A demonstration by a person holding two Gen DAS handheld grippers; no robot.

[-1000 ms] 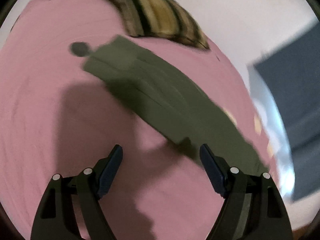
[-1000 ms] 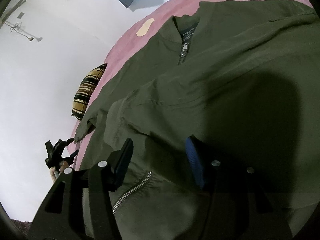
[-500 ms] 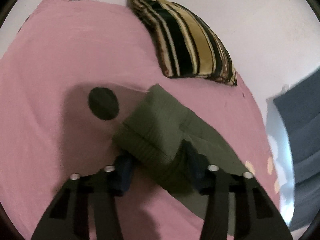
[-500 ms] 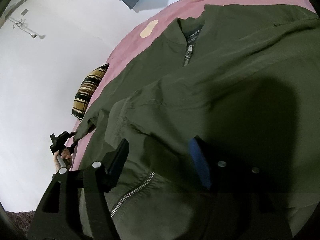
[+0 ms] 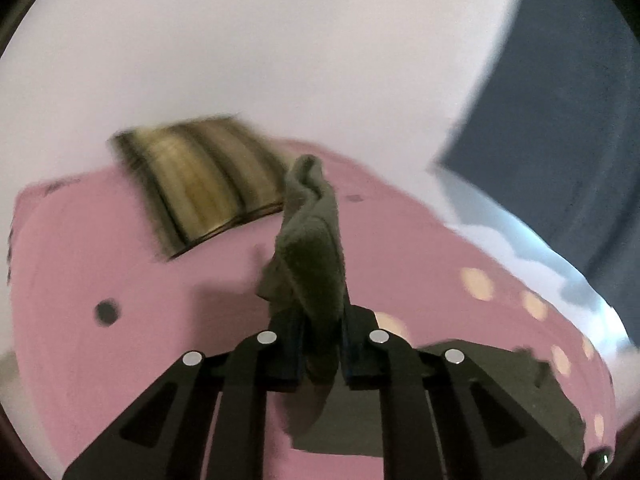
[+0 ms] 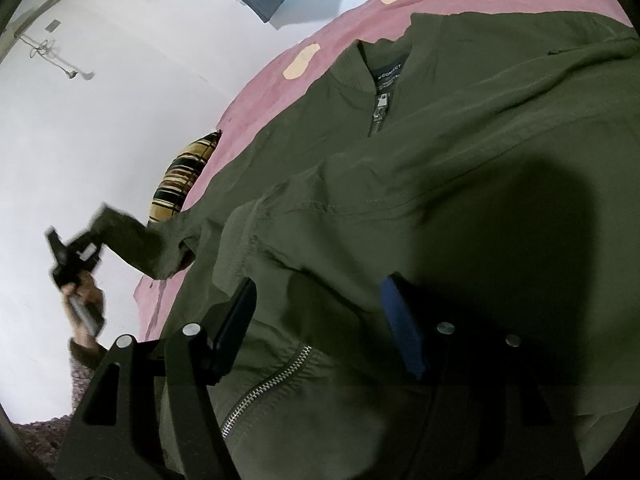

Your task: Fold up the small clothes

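An olive green zip jacket (image 6: 420,184) lies spread on a pink bedsheet (image 6: 256,92), collar toward the far side. My left gripper (image 5: 322,344) is shut on the jacket's ribbed sleeve cuff (image 5: 312,248), which stands up between the pads, lifted off the bed. In the right wrist view the left gripper (image 6: 74,256) shows at the far left with the sleeve (image 6: 136,248) stretched up to it from the jacket body. My right gripper (image 6: 320,316) hovers open just over the jacket's lower front, near the zipper (image 6: 264,388); nothing is pinched between its pads.
A striped yellow and black cushion (image 5: 200,184) lies at the bed's far edge against a white wall (image 5: 280,40). A dark blue curtain (image 5: 560,128) hangs at the right. The sheet (image 5: 120,264) has pale spots and one dark spot (image 5: 107,311).
The left gripper closed on the sleeve cuff and rose with it, pulling the sleeve off the sheet. The right gripper stayed over the jacket's front, its jaws slightly wider than a second ago.
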